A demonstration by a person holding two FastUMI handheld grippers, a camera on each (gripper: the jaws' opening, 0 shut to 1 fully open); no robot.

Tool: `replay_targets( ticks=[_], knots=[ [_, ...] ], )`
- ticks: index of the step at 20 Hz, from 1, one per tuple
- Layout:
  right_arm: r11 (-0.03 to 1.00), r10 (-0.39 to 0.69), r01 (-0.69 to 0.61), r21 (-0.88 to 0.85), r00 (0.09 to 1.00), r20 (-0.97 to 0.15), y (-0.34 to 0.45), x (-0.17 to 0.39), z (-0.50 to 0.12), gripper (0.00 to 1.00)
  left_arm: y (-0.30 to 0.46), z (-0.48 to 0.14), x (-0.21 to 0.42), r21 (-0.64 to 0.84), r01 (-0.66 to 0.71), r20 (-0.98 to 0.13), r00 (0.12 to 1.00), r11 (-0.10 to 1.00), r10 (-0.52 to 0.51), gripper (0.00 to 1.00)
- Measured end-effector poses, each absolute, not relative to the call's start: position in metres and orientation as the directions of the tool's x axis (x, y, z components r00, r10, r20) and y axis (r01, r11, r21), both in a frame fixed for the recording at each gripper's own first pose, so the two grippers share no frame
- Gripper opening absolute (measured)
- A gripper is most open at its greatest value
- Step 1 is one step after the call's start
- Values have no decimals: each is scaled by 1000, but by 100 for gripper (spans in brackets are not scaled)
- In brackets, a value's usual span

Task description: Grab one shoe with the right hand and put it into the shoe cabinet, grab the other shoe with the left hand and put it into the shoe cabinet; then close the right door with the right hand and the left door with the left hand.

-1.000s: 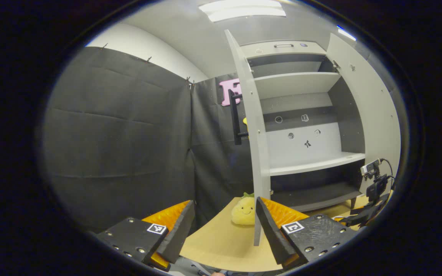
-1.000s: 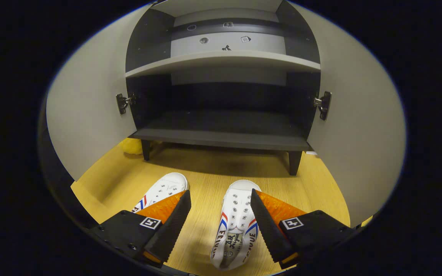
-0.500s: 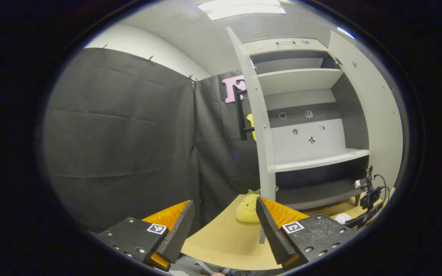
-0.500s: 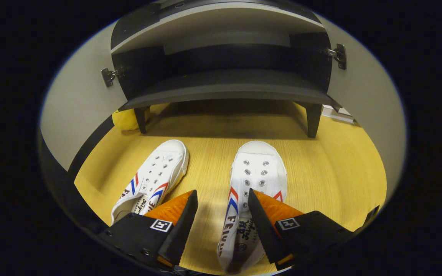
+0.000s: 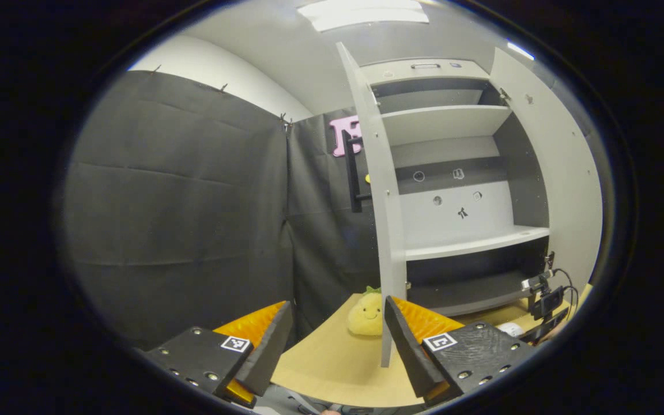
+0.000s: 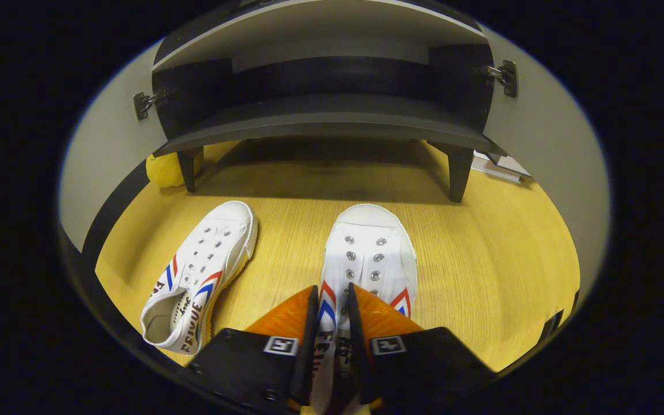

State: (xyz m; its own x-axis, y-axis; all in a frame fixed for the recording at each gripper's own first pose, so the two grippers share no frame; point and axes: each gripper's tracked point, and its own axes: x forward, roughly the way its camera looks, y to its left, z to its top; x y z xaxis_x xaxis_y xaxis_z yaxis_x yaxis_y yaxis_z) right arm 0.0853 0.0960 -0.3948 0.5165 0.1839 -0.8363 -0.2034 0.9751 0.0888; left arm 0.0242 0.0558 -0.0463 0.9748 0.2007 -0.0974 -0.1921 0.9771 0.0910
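The right gripper pinched the side wall of the nearer white shoe, both fingers pressing it. The other shoe lay to its left on the wooden floor, toes toward the open cabinet.

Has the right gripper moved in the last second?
Yes. The right gripper has come down and forward onto the right shoe; the cabinet slid up the view, and its jaws have closed on the shoe's side.

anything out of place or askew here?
One oddity: a yellow plush toy sits on the floor behind the open left door, by the shoe cabinet leg. The left shoe lies angled; the right shoe points straight in.
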Motion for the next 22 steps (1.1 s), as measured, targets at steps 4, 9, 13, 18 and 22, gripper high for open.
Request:
replay_targets(
  ticks=[4,9,13,18,22],
  knots=[
    [980,181,-169,107,521,-834,97,85,-390,5,49,-45,20,86,-176,-91,979,981,184,91],
    [977,192,-190,101,563,-804,85,90,-372,2,42,-47,18,79,-151,-89,984,985,157,88],
    [975,207,-190,115,594,-777,84,93,-349,2,34,-48,20,67,-126,-92,987,990,132,93],
    [970,241,-190,155,638,-731,90,96,-305,2,23,-48,20,71,-91,-83,992,993,96,99],
    [964,264,-199,175,687,-677,90,107,-257,1,16,-46,22,55,-69,-74,995,996,72,88]
  ],
)
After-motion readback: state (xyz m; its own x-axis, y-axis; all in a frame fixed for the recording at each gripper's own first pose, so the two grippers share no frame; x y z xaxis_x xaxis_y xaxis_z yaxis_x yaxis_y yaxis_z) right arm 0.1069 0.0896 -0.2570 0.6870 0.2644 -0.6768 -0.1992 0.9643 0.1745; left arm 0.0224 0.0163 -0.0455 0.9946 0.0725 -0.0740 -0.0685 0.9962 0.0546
